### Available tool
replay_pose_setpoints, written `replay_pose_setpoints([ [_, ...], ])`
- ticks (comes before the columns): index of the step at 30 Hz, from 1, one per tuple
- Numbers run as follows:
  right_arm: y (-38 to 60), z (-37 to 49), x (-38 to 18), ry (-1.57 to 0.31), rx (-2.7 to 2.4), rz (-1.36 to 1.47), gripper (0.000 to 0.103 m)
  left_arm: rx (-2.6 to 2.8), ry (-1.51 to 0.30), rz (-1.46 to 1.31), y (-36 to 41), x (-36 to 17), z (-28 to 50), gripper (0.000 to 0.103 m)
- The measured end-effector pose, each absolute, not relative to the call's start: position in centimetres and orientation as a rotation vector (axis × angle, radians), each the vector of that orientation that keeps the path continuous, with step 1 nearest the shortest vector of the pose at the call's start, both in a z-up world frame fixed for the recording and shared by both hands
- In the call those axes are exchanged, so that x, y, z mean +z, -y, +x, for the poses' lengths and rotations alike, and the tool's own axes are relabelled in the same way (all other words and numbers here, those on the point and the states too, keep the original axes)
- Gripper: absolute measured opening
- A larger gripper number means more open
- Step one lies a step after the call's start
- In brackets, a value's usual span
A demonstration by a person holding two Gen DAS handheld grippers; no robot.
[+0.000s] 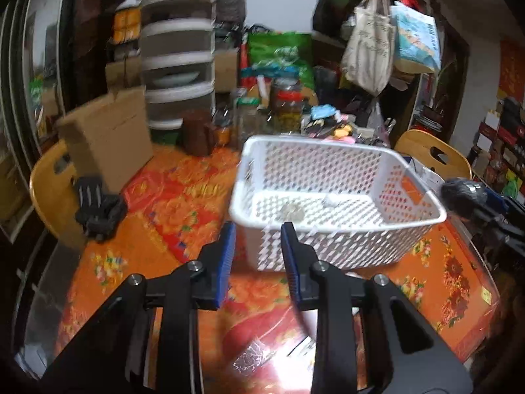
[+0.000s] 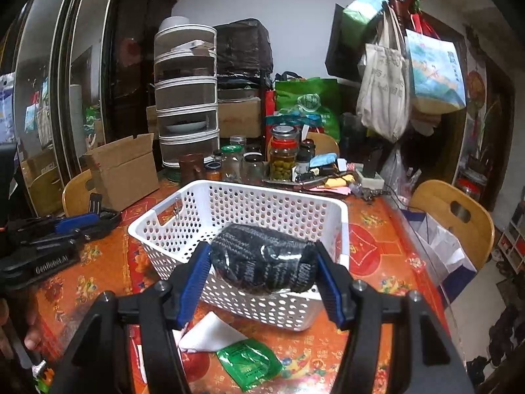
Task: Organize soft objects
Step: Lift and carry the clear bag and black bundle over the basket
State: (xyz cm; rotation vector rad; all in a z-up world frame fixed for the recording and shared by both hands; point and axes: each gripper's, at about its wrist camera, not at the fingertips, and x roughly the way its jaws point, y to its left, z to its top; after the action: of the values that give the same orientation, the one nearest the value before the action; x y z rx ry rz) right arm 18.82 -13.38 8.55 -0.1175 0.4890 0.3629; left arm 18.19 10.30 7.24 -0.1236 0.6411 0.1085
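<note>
**Left gripper empty, right gripper carrying a knit bundle**

Left gripper (image 1: 257, 229), with blue-padded black fingers, stands at a narrow gap with nothing between the pads, hovering over the orange floral worktop (image 1: 183, 190) just in front of the white perforated plastic basket (image 1: 328, 249). Right of it, the right gripper (image 2: 261, 257) clamps a dark knitted bundle wrapped in clear film (image 2: 262, 259) from both sides, held above the basket's near rim. On the worktop below lie a white folded cloth (image 2: 210, 331) and, further right, a green plastic packet (image 2: 249, 362).
</note>
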Motion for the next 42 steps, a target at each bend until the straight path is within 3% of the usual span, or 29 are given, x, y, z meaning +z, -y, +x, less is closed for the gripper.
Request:
replay_pose_setpoints([
  [3,14.3,18.3,8.1,-0.500,0.366,-0.109,0.062,0.119,-0.711,-0.122,-12.2,3.7,16.7,0.035],
  [5,14.8,17.9,7.7,-0.502,0.368,-0.104,0.062,0.108,-0.760,-0.110,-12.4,1.2,15.9,0.059],
  [7,15.0,17.5,7.4,-0.506,0.380,-0.093,0.062,0.090,-0.795,-0.082,-11.8,-1.4,14.9,0.070],
  [8,15.0,17.2,7.2,-0.506,0.385,-0.091,0.062,0.083,-0.807,-0.075,-11.5,-2.3,14.7,0.071],
  [16,14.7,16.2,6.5,-0.514,0.406,-0.093,0.062,0.035,-0.874,-0.061,-9.4,-7.0,14.1,0.070],
  [18,14.8,16.1,6.5,-0.512,0.404,-0.091,0.062,0.040,-0.886,-0.058,-9.0,-7.6,14.1,0.063],
  [20,14.8,16.1,6.4,-0.513,0.402,-0.094,0.062,0.038,-0.893,-0.053,-8.9,-7.8,14.3,0.046],
  [23,14.9,16.3,6.2,-0.520,0.398,-0.090,0.062,0.029,-0.891,-0.053,-8.4,-7.8,14.2,0.037],
  [33,15.7,16.5,5.5,-0.528,0.394,-0.071,0.062,0.053,-0.808,-0.089,-8.1,-5.5,13.0,0.034],
  [42,15.1,18.0,6.9,-0.503,0.354,-0.083,0.062,0.088,-0.661,-0.083,-7.4,3.4,14.7,0.034],
])
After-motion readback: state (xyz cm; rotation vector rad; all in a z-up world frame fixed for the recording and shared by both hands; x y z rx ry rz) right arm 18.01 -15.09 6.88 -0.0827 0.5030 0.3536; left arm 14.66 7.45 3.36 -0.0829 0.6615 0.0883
